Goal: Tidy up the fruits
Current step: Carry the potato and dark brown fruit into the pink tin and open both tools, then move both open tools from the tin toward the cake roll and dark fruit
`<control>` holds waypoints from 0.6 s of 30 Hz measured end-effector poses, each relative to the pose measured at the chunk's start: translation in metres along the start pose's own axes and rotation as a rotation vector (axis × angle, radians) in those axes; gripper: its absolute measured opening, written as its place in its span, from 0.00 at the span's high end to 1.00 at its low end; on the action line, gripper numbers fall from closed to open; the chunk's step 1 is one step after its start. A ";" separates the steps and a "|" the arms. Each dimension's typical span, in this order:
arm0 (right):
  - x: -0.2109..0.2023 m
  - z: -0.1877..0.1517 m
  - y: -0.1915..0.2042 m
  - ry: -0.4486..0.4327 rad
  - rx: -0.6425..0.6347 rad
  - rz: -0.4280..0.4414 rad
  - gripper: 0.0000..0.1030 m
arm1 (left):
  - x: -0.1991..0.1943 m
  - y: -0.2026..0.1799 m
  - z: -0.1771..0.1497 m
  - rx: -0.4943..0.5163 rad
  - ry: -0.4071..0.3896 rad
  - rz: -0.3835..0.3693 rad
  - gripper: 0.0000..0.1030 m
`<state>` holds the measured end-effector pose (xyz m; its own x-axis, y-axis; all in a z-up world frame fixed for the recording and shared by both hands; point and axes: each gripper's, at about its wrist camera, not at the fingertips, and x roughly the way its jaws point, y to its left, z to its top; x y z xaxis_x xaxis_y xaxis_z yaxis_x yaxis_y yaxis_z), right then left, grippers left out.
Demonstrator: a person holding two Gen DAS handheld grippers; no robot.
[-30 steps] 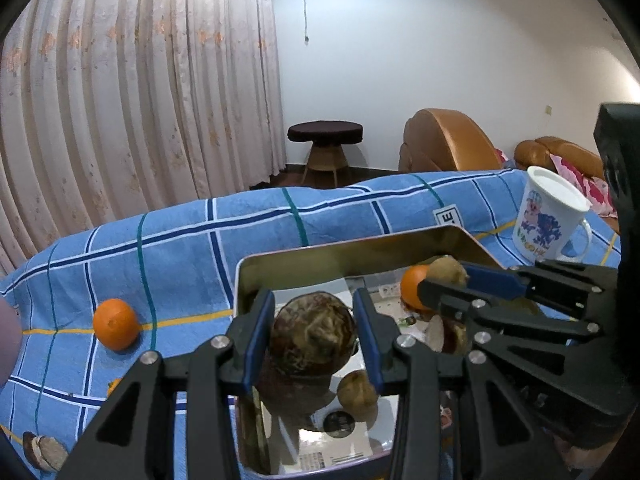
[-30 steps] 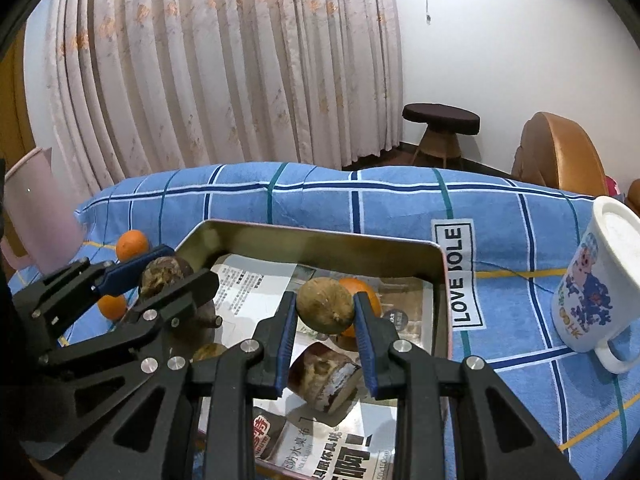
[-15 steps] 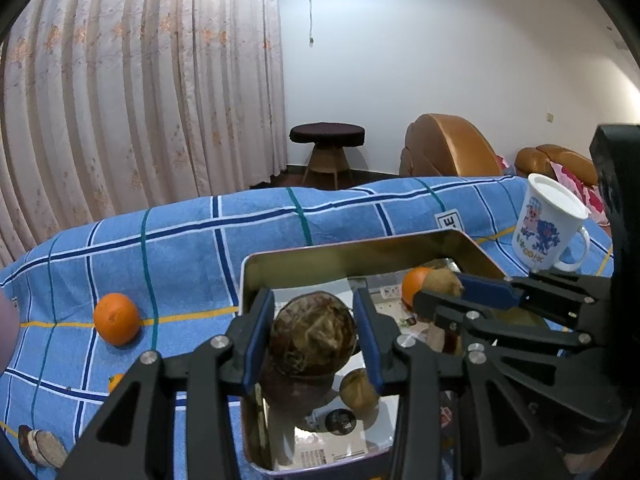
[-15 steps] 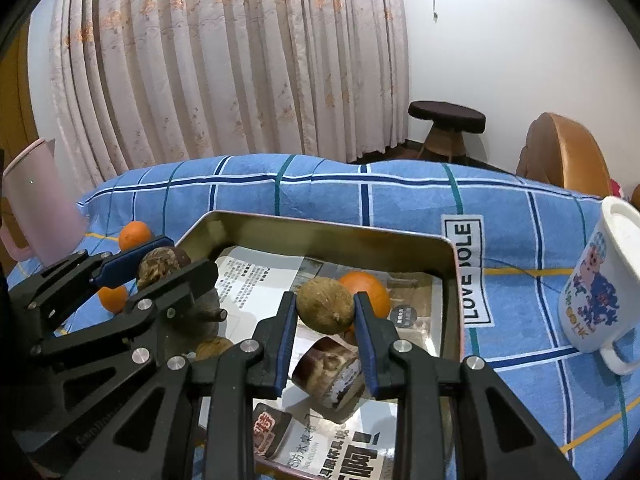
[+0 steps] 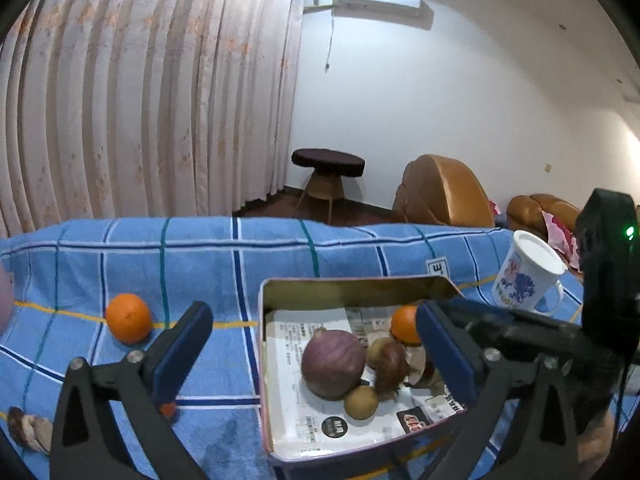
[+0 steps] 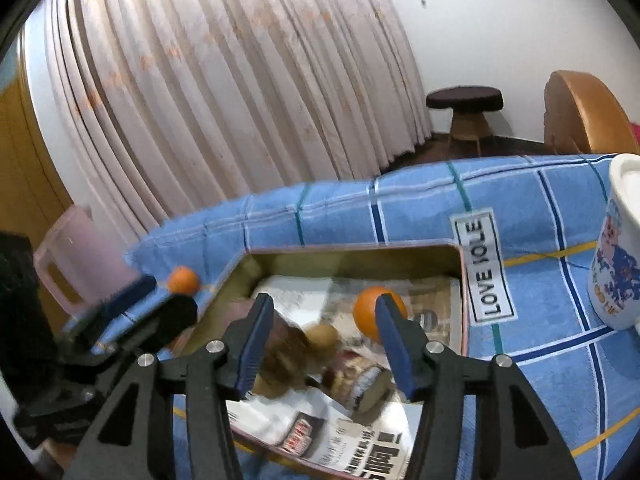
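Left gripper (image 5: 316,350) jaws opening wide, nothing gripped. Right gripper (image 6: 324,340) jaws opening, pads clear of fruit. Gold rectangular metal tin (image 5: 352,290), newspaper-lined, on blue checked cloth (image 5: 200,260), holds a round purple-brown fruit (image 5: 333,362), small tan fruits (image 5: 361,402) and an orange (image 5: 403,323). Another orange (image 5: 128,323) lies left on the cloth. White printed mug (image 5: 526,276) stands far right.

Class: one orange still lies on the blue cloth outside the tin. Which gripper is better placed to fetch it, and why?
Probably the left gripper: its opening fingers hold nothing, and the orange lies just beyond its left finger. The right gripper hangs over the tin.
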<state>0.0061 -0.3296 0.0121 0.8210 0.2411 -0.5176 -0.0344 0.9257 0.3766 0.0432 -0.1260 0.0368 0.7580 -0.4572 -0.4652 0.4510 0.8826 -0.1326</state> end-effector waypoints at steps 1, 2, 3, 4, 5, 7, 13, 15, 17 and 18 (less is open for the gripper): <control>-0.006 0.001 -0.001 -0.029 0.008 -0.001 0.46 | -0.004 0.000 0.002 0.005 -0.016 0.010 0.00; -0.014 0.003 -0.002 -0.077 0.017 -0.018 0.45 | -0.007 0.001 0.003 0.004 -0.027 0.019 0.00; -0.019 0.004 -0.003 -0.100 0.022 -0.032 0.44 | -0.010 0.003 0.005 0.001 -0.036 0.030 0.00; -0.023 0.005 -0.004 -0.123 0.031 -0.050 0.39 | -0.012 0.005 0.006 -0.003 -0.039 0.043 0.00; -0.025 0.005 -0.006 -0.138 0.041 -0.064 0.34 | -0.014 0.008 0.007 -0.008 -0.040 0.051 0.00; -0.026 0.003 -0.007 -0.150 0.051 -0.098 0.34 | -0.015 0.014 0.005 -0.018 -0.040 0.081 0.00; -0.018 -0.003 0.003 -0.127 0.005 -0.202 0.34 | -0.014 0.022 -0.008 0.002 -0.019 0.172 0.00; -0.016 -0.005 0.005 -0.123 -0.017 -0.229 0.34 | -0.015 0.023 -0.011 0.010 -0.013 0.191 0.00; -0.015 -0.007 0.010 -0.126 -0.044 -0.253 0.34 | -0.017 0.026 -0.015 0.007 -0.007 0.203 0.00; -0.013 -0.007 0.011 -0.127 -0.053 -0.257 0.34 | -0.017 0.028 -0.017 0.003 -0.005 0.206 0.00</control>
<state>-0.0089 -0.3203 0.0182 0.8713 -0.0391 -0.4891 0.1572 0.9665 0.2028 0.0347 -0.0911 0.0261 0.8367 -0.2678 -0.4776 0.2878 0.9571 -0.0324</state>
